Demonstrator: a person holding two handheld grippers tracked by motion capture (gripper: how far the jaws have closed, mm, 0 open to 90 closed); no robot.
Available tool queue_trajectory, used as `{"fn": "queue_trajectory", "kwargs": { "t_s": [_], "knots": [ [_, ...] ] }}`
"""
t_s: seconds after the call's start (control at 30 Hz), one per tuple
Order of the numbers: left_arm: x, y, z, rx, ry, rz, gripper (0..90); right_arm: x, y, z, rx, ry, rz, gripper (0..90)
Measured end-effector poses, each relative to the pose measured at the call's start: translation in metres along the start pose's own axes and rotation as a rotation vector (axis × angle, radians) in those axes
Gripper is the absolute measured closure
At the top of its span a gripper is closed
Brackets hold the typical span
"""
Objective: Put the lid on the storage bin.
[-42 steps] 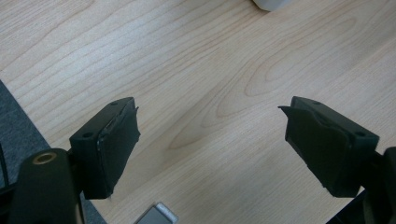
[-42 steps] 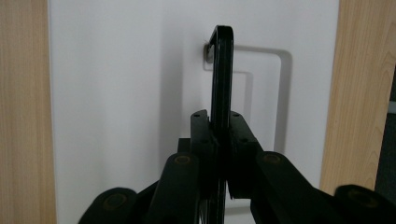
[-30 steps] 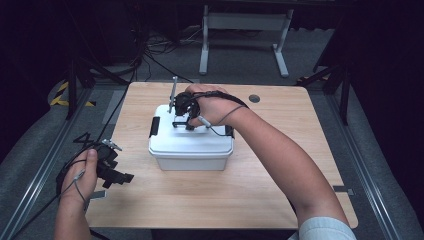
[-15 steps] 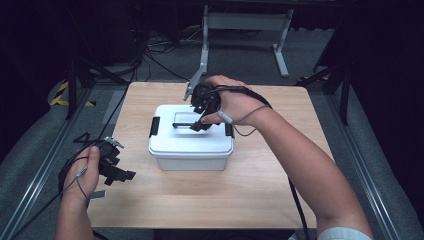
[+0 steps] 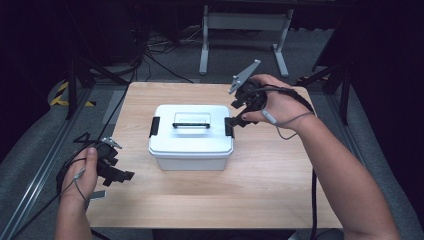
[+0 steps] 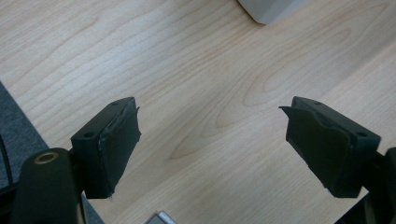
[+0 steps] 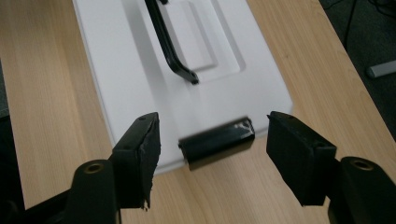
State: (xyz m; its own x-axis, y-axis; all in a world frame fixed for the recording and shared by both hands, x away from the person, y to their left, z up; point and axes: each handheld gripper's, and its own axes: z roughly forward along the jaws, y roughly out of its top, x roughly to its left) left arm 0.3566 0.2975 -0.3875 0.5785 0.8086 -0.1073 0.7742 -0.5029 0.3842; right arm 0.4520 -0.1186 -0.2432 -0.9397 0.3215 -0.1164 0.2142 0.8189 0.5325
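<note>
**White Storage Box: Appearance and Position**

The box (image 5: pixel 191 137) is a white plastic container with a rectangular lid and slightly tapered walls. It sits near the middle of the wooden bench (image 5: pixel 260 190), long side toward you. A black carry handle (image 5: pixel 191 124) lies flat in a shallow recess in the centre of the lid. One black latch (image 5: pixel 154 126) is fitted at the left end of the lid and a second latch (image 5: pixel 229 127) at the right end. In the right gripper view, the right-end latch (image 7: pixel 217 139) appears as a short black bar at the lid edge, slightly blurred.

Your right gripper (image 5: pixel 239 116) is just beside the right end of the box. Its jaws have just been opening and stand wide apart. The latch lies in line with the gap between them; the pads (image 7: pixel 142 154) do not touch it.

Your left gripper (image 5: pixel 116 172) hangs over the front left part of the bench, well apart from the box. Its jaws are spread wide over bare wood, with one corner of the box (image 6: pixel 271 9) at the top of the left gripper view.
</note>
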Motion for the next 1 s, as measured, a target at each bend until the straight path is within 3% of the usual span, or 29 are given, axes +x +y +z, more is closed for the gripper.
{"fn": "queue_trajectory", "kwargs": {
  "t_s": [0.27, 0.53, 0.73, 0.87, 1.0],
  "knots": [
    [0.004, 0.004, 0.000, -0.022, 0.014, -0.015, 18.4, -0.013, -0.046, -0.029, -0.021, -0.055, 0.083, 33.6],
    [0.006, 0.005, -0.002, -0.045, 0.021, -0.037, 18.3, -0.026, -0.080, -0.041, -0.012, -0.085, 0.173, 32.0],
    [0.007, 0.001, -0.010, -0.096, -0.021, -0.014, 17.9, -0.032, -0.096, -0.048, -0.016, -0.092, 0.207, 31.8],
    [0.007, -0.001, -0.014, -0.098, -0.005, -0.016, 17.5, -0.037, -0.108, -0.051, -0.025, -0.097, 0.206, 31.8],
    [0.008, -0.001, -0.009, -0.070, 0.022, -0.034, 18.2, -0.040, -0.121, -0.048, -0.012, -0.097, 0.222, 31.8]
  ]
}}
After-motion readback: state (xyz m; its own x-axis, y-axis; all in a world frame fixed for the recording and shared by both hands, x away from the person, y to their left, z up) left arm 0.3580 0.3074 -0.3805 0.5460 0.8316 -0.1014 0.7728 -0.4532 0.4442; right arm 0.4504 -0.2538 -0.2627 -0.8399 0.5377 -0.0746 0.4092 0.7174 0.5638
